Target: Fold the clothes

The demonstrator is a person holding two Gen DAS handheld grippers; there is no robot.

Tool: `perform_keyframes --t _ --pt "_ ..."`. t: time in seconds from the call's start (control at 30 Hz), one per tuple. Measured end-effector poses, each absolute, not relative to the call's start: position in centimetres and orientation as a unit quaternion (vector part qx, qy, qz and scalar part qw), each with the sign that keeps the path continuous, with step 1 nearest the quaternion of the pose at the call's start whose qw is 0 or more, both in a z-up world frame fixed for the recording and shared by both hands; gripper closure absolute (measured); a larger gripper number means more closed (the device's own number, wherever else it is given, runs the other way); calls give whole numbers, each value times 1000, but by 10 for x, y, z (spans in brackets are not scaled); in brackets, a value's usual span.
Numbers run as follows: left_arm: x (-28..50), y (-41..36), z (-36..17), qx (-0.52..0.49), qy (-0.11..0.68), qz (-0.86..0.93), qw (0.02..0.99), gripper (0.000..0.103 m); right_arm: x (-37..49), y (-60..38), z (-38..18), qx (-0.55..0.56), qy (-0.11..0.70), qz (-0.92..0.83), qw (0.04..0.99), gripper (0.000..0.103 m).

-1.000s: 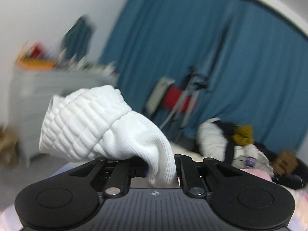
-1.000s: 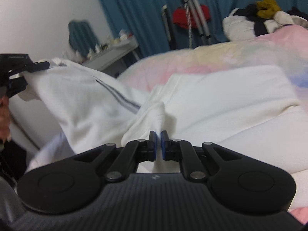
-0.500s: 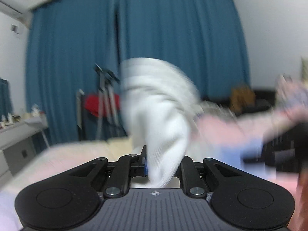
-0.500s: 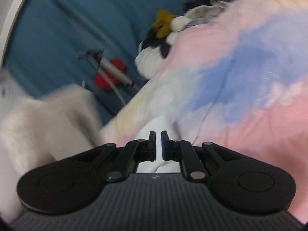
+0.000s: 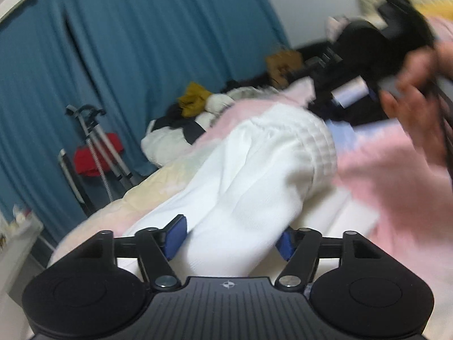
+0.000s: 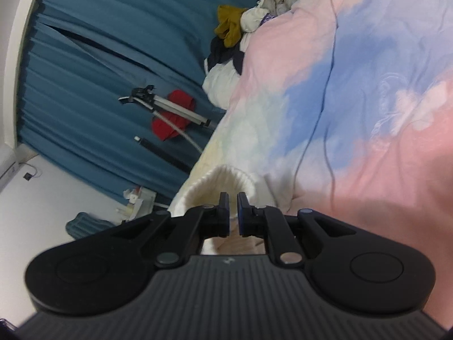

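Observation:
A white garment's sleeve [image 5: 249, 175], ending in a ribbed cuff [image 5: 314, 138], lies across the bedspread in the left wrist view. It runs between the blue pads [image 5: 175, 236] of my left gripper [image 5: 230, 240], whose jaws are opening and stand wide apart, so the cloth lies loose between them. In the right wrist view, my right gripper [image 6: 233, 216] is shut on a fold of the white garment [image 6: 198, 195], whose cream ribbed edge [image 6: 226, 174] bulges just past the fingertips. At the right of the left wrist view, a person's hand [image 5: 416, 107] is blurred around the other gripper's black body.
The bed carries a pink, blue and pale yellow bedspread [image 6: 354, 90]. A pile of loose clothes [image 5: 195, 113] with a mustard piece sits at its far end. Behind are a blue curtain [image 5: 127, 56], a metal stand with a red item [image 5: 96, 153] and a white dresser [image 5: 17, 226].
My left gripper swung across and down to the bed with the sleeve, and its jaws have spread apart. My right gripper rolled and moved over the bedspread, still shut.

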State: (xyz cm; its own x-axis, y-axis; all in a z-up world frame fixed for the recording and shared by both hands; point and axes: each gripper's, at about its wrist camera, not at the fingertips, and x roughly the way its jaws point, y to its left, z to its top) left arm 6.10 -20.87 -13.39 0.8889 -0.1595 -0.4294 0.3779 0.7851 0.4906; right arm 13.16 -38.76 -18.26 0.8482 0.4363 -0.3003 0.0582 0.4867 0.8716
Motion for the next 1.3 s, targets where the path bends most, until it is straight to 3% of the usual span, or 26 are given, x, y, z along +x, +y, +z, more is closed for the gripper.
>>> perform_keyframes --t 0.07,0.13,0.37,0.47,0.5,0.53,0.57,0.63,0.7,0.83,0.97,1.03,1.17,1.3 --pt "40 -184 -141 332 184 -149 913 26 132 -387 -182 496 250 118 823 81" --pt "23 -166 -144 358 184 -142 904 26 132 -385 -180 491 252 118 825 62" --pt "5 -112 -143 337 207 -105 912 30 151 -372 -182 443 291 109 841 61" --pt "0 -101 -142 339 214 -124 908 49 171 -369 -186 429 295 117 846 61" --pt "-2 -100 -143 340 219 -134 905 63 179 -367 -187 421 291 121 850 65" --pt "-4 -98 -145 341 224 -144 902 72 186 -367 -188 414 284 120 856 79" --pt "-7 -96 -146 342 229 -154 898 86 191 -366 -190 411 281 122 859 86" --pt "-13 -95 -150 339 241 -174 892 91 197 -365 -189 411 263 132 863 93" --pt "-19 -93 -153 334 255 -198 886 94 193 -365 -179 421 218 157 866 94" --pt "-20 -94 -163 325 285 -234 871 95 177 -355 -143 366 146 184 901 94" --pt "-16 -88 -169 313 298 -236 870 94 185 -357 -170 325 228 99 912 94" --pt "-15 -85 -168 311 296 -237 871 93 188 -366 -198 370 264 79 887 93" --pt "-21 -83 -162 290 292 -258 874 70 183 -373 -206 401 265 74 874 91" --pt "-28 -82 -145 245 278 -288 883 63 165 -372 -193 384 250 70 886 91"
